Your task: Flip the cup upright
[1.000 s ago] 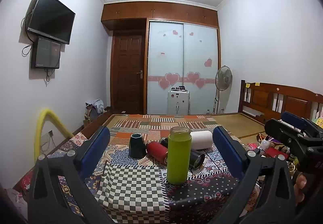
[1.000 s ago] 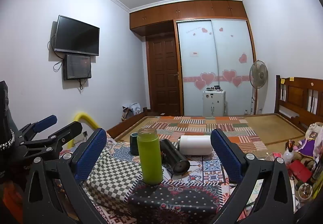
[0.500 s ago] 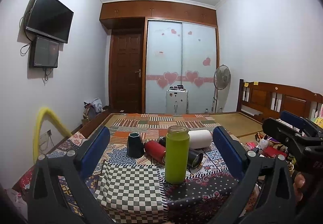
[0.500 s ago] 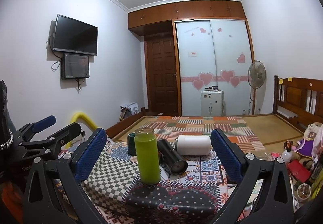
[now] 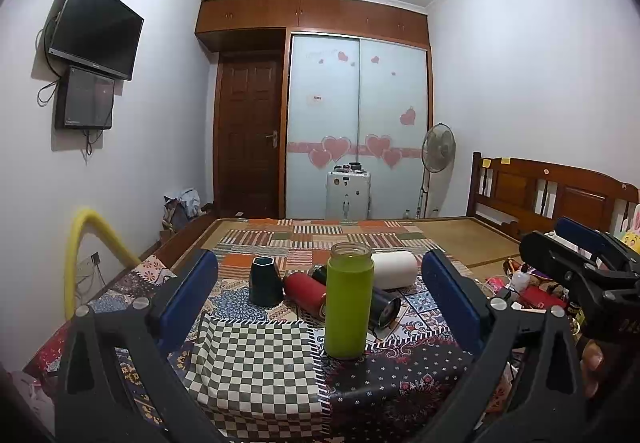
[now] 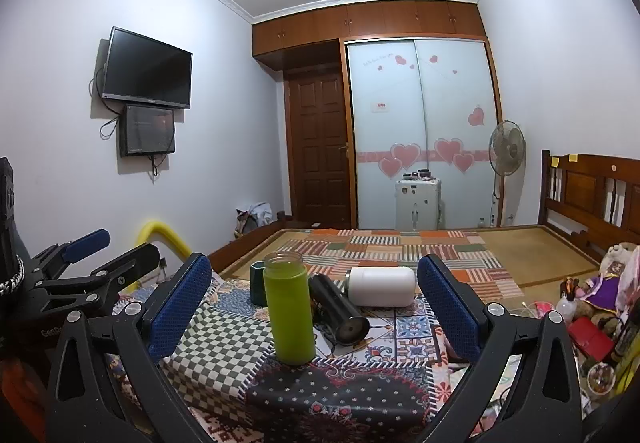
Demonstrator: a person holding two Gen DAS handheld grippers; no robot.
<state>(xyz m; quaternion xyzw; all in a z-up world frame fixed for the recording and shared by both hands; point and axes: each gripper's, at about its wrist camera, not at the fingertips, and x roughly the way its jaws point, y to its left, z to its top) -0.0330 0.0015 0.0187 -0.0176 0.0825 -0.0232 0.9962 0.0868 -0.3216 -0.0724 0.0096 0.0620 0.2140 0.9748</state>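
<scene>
Both the left tongs (image 5: pixel 320 295) and the right tongs (image 6: pixel 314 297) are hanging spread wide, gripping nothing and touching nothing. Between their pads, the green cup (image 6: pixel 290 307) is standing upright on the patchwork tabletop (image 6: pixel 416 347), with a black flask (image 6: pixel 340 309) lying just beside it.

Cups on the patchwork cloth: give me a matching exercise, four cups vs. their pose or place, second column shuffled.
Column 1:
1. green cup
2. white cup
3. red cup
4. dark teal cup

Column 2:
A. lying down, farthest back on the right
B. standing upright, nearest the cameras
C. standing, left of the others
D. lying down, between the teal and green ones

Pairs: 1-B, 2-A, 3-D, 4-C
</scene>
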